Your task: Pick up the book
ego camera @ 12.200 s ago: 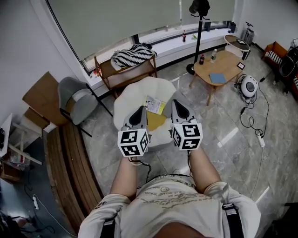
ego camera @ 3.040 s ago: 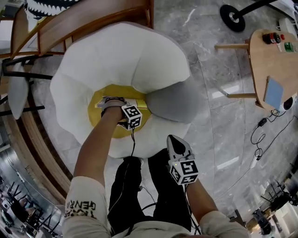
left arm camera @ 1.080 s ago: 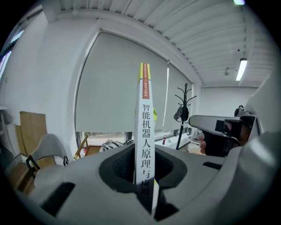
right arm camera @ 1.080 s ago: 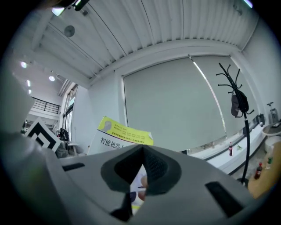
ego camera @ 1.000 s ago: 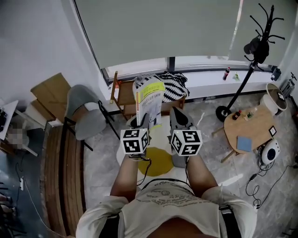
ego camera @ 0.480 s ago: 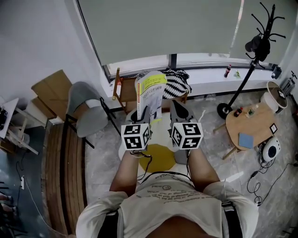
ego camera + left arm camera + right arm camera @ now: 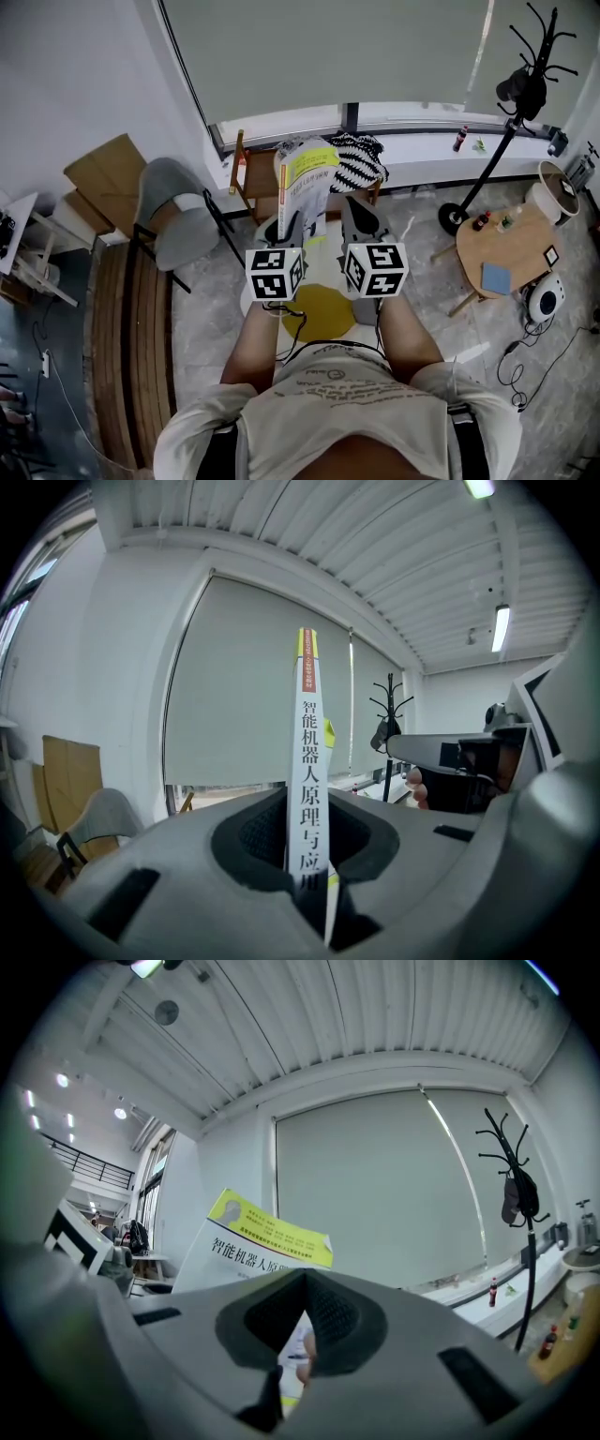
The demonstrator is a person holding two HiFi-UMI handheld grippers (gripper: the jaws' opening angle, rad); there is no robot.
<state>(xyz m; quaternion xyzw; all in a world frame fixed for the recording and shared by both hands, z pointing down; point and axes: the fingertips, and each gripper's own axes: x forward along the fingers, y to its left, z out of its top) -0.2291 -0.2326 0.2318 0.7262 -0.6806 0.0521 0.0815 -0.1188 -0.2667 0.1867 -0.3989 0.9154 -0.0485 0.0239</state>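
Observation:
The book point(image 7: 307, 187) has a white cover with a yellow-green band at its top. It stands upright in the air in front of me, over the window sill in the head view. My left gripper point(image 7: 287, 228) is shut on its lower edge. In the left gripper view the white spine point(image 7: 309, 761) with black print rises straight out from between the jaws. My right gripper point(image 7: 358, 214) hovers just right of the book, apart from it and pointing level, its jaws together with nothing in them. The right gripper view shows the book's cover point(image 7: 246, 1246) behind the jaws, to the left.
Below my hands lies an egg-shaped floor cushion point(image 7: 317, 307) with a yellow middle. A wooden chair with a striped cloth point(image 7: 361, 161) stands at the window and a grey chair point(image 7: 178, 217) to the left. At the right are a round wooden table point(image 7: 506, 246) and a coat stand point(image 7: 527, 89).
Both grippers and the held book have drifted slightly upward in the head view. The left grip on the book is unchanged.

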